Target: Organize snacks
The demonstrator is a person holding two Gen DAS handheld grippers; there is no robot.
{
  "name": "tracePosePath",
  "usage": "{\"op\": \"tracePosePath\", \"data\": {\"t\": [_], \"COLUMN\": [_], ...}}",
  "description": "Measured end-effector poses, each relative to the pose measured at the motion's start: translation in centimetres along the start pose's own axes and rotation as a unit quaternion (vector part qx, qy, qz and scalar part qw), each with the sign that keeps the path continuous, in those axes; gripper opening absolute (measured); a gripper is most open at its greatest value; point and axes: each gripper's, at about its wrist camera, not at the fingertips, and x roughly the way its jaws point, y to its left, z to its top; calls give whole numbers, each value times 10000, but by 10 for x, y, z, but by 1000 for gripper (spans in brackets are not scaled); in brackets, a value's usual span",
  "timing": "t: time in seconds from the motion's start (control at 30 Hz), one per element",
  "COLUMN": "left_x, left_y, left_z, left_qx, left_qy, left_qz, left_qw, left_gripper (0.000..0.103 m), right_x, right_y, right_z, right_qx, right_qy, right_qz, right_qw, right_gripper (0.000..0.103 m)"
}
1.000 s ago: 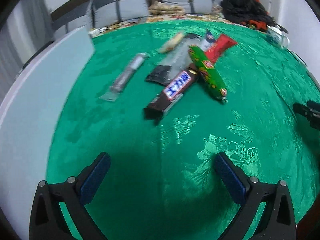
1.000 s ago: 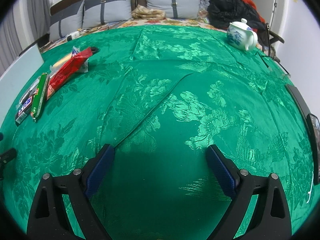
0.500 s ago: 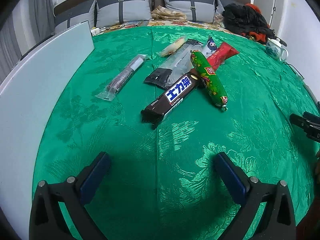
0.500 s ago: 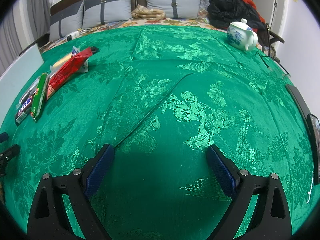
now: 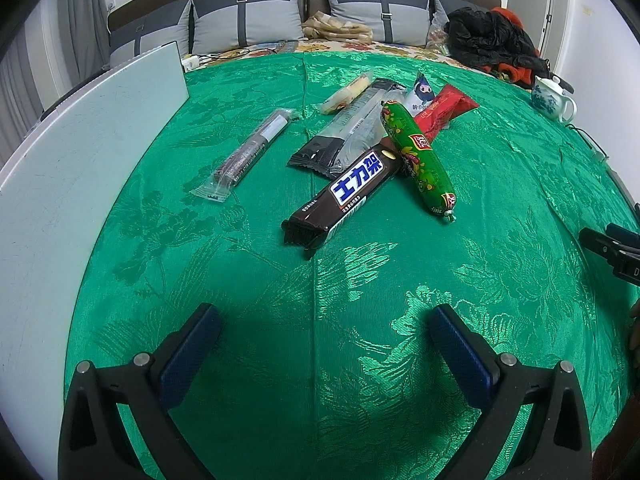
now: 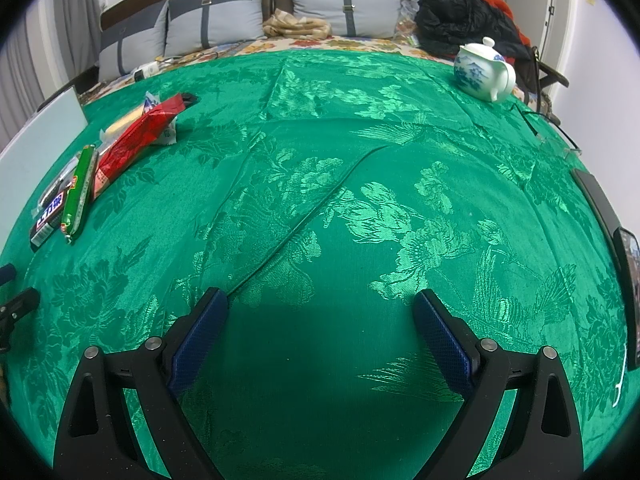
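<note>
1. The left tool point(image 5: 320, 344) hangs over bare green cloth near the front edge of the worktop point(image 5: 400, 320), its fingers spread wide apart with nothing between them.
2. The right tool point(image 6: 320, 332) is likewise spread and empty, over the middle of the front edge, well apart from the snacks.
3. The snacks lie in a loose heap toward the left half of the worktop, ahead of the left tool. Nearest is a dark chocolate bar point(image 5: 344, 196) with a blue and white label.
4. A green sausage stick point(image 5: 418, 160) rests against the far end of the chocolate bar and overlaps a red packet point(image 5: 444, 110) behind it.
5. A clear wrapper with a black end point(image 5: 344, 132), a pale yellow bar point(image 5: 346, 96) and a small white pouch point(image 5: 422, 94) crowd the far side of the heap.
6. A slim clear-wrapped stick point(image 5: 252, 150) lies alone, nearer the left edge, beside a white board point(image 5: 80, 140).
7. A teapot point(image 6: 482, 70) stands at the far right corner, away from everything.
8. Judging by the tangled heap and both tools empty, the sorting looks barely begun: nothing appears lined up or grouped, and every snack remains to be placed.
9. The chocolate bar, closest and unobstructed at its near end, seems the likely first pick.
</note>
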Motion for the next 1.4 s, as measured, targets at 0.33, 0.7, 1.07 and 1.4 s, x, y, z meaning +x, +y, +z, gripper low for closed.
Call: {"op": "tracePosePath", "data": {"t": [0.33, 0.7, 1.07, 1.4], "left_x": [1, 0, 1, 1], "left_y": [1, 1, 3, 3], "left_z": [-1, -2, -2, -2], "left_qx": [-2, -5, -18, -17], "left_qy": [-2, -2, -3, -4], "left_qz": [5, 13, 9, 11], "left_qw": [10000, 10000, 10000, 10000], "left_gripper": [103, 103, 103, 103], "right_x": [0, 0, 0, 0], "right_y": [0, 0, 0, 0], "right_z": [-2, -2, -2, -2], "right_qx": [8, 13, 15, 18], "right_qy": [1, 3, 4, 4], "right_qz": [20, 19, 19, 20], "right_qw": [10000, 10000, 10000, 10000], "right_gripper": [97, 97, 97, 97]}}
